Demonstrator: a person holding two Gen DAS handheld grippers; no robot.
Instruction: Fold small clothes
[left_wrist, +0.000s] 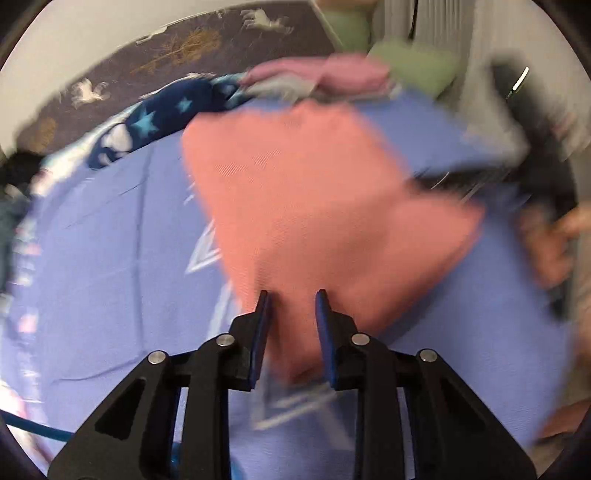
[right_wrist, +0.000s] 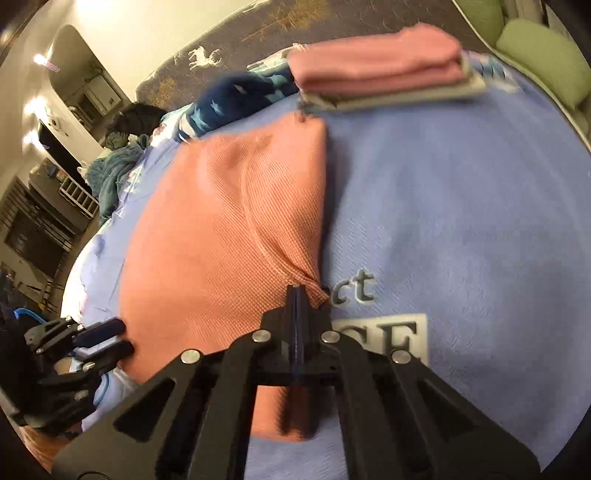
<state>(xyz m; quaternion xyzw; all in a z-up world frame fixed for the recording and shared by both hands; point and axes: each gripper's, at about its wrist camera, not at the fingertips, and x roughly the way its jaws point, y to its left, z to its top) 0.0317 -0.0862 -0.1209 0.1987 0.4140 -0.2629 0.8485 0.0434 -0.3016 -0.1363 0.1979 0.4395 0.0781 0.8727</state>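
A salmon-orange garment lies on a blue-violet blanket; it also shows, blurred, in the left wrist view. My right gripper is shut on the garment's near right corner. My left gripper is open, its blue pads either side of the garment's near edge. In the right wrist view the left gripper sits at the garment's left edge, jaws apart. The right gripper shows as a dark blur at the right of the left wrist view.
A stack of folded pink and grey clothes lies at the blanket's far edge. A navy star-print cloth and a teal heap lie to the far left. Green cushions are at the far right.
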